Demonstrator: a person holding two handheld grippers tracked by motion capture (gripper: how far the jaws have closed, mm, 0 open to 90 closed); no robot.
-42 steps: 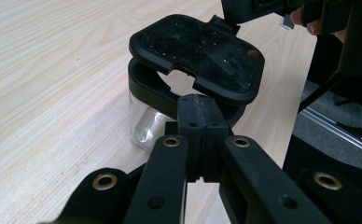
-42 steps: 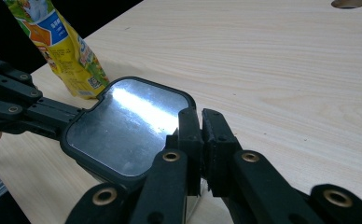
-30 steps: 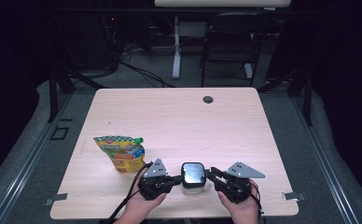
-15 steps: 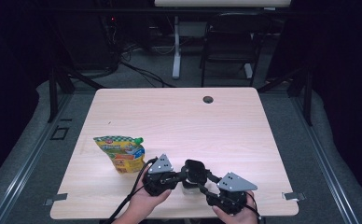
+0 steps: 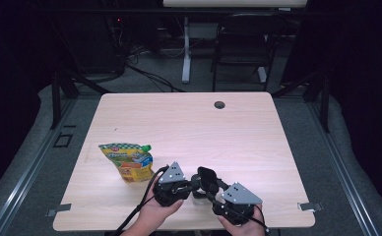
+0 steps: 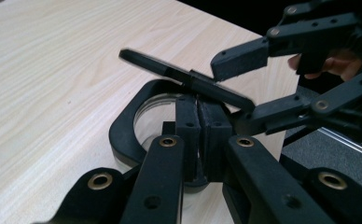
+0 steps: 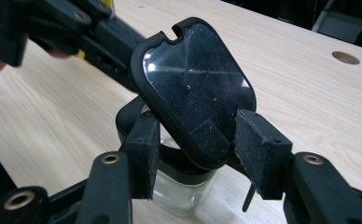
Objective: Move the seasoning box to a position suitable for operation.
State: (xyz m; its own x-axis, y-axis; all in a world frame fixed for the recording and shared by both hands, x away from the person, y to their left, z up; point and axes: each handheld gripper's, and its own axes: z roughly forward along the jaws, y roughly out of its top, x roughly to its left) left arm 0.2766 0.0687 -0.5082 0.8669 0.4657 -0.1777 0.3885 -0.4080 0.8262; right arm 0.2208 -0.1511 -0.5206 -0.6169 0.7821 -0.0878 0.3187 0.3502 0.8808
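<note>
Glass jar: standing at the table's near edge. Left gripper is pinching its black rim. Right gripper, jaws just opened wide, is straddling the flipped-up lid tilting between them.

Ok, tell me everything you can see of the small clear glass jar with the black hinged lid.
The small clear glass jar with the black hinged lid stands upright on the pale wooden table, near its front edge. Its black collar looks like plastic; the flat, rounded-rectangle lid is tilted up, open, its glossy face dusty. The left gripper is shut on the collar's rim. The right gripper has just been opening; its jaws flank the lid's lower edge.
</note>
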